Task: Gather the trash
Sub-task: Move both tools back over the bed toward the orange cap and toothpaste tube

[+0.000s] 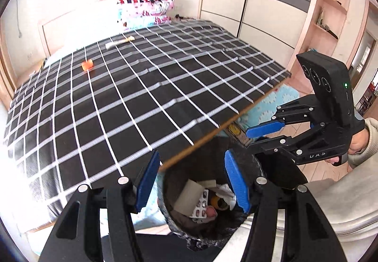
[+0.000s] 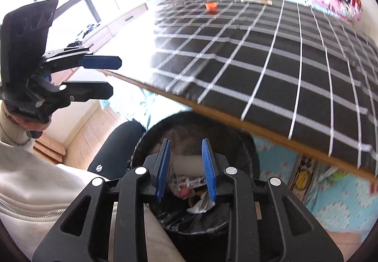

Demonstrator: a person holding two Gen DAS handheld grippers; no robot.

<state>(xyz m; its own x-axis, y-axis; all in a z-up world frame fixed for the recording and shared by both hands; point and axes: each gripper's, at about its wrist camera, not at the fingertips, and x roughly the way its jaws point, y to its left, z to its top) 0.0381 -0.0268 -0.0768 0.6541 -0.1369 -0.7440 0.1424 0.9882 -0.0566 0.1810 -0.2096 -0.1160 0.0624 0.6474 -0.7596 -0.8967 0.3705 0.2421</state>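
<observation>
With both grippers' jaws apart and empty over the bin [image 2: 189, 125], we judge the drop done; next, the orange scrap [image 1: 87, 65] at eleven o'clock.

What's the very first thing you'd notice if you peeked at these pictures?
The big bed with its black cover crossed by white lines fills most of the view, with a small orange thing lying far up on it. Right below, beside the bed's edge, sits a dark trash bin stuffed with paper and a pill pack. Two blue-tipped claws hover over it, the left claw and the right claw, both empty.
</observation>
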